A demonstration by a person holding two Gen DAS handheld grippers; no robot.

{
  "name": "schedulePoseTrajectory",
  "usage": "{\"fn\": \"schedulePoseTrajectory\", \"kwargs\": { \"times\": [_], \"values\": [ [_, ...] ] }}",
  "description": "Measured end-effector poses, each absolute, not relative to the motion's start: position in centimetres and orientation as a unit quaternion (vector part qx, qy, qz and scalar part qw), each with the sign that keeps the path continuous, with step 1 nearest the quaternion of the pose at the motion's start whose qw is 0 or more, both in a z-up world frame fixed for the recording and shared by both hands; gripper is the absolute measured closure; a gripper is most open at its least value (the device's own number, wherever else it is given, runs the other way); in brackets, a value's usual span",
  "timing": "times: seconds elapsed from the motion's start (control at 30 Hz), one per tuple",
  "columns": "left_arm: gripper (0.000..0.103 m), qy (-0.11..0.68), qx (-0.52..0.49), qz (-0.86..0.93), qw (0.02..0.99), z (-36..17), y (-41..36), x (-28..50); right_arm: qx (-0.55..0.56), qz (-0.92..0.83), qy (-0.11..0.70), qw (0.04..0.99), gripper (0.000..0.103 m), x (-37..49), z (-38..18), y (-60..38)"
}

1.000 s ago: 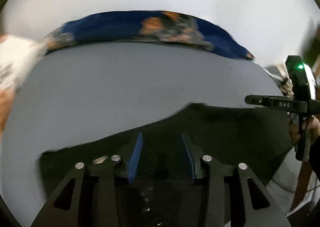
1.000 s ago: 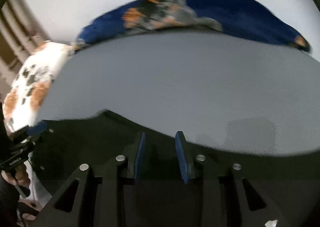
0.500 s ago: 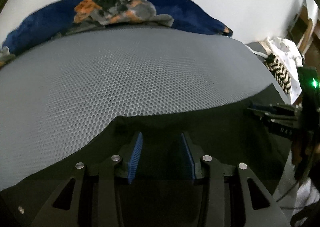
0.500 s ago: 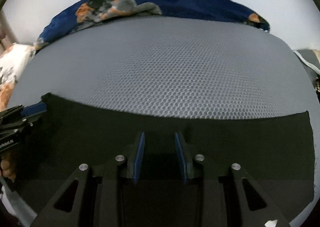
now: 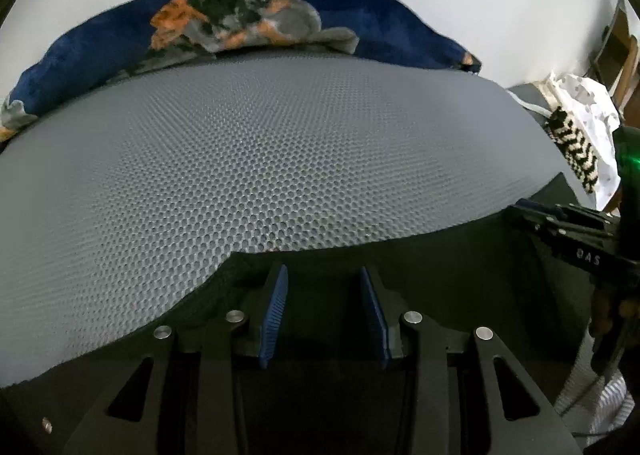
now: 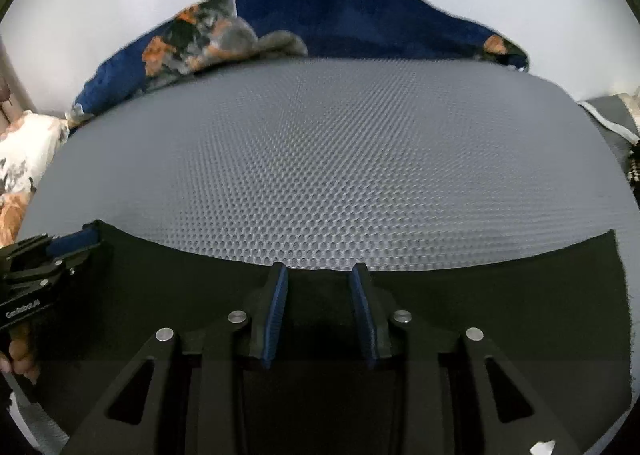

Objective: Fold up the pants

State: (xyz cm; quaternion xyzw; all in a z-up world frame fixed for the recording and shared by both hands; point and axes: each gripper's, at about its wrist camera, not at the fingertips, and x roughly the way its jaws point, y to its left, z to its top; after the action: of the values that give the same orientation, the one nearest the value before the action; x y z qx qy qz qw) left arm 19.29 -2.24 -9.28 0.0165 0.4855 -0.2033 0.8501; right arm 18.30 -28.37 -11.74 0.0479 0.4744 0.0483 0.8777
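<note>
Two grippers, left (image 5: 324, 315) and right (image 6: 320, 315), sit low over the black pants (image 6: 480, 295), fingers partly open with cloth lying between them, though a grip cannot be confirmed, seemingly to spread the edge flat on the grey mat (image 6: 320, 155). Since a second ago the pants' edge has moved farther up the mat, towards the blue blanket (image 6: 380, 23) beyond.

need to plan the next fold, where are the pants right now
The black pants lie flat along the near edge of the grey honeycomb mat, under both tongs in both wrist views, opposite the blue blanket at the far edge.
</note>
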Motion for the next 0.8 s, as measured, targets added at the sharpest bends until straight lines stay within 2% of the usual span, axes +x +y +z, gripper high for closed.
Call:
{"fn": "schedulePoseTrajectory", "kwargs": {
  "times": [0.2,0.47,0.8],
  "values": [
    [0.062,0.480,0.028,-0.200,0.854,-8.0,-1.8,15.6,0.056,0.038,0.474,0.878,0.067,15.4,-11.2,-30.5],
    [0.062,0.515,0.016,-0.169,0.840,-10.0,-0.7,11.2,0.055,0.007,0.473,0.879,0.067,12.8,-11.7,-33.7],
    [0.062,0.522,-0.030,-0.137,0.841,-10.3,1.5,9.0,0.040,-0.031,0.486,0.873,0.066,11.0,-13.7,-39.1]
  ]
}}
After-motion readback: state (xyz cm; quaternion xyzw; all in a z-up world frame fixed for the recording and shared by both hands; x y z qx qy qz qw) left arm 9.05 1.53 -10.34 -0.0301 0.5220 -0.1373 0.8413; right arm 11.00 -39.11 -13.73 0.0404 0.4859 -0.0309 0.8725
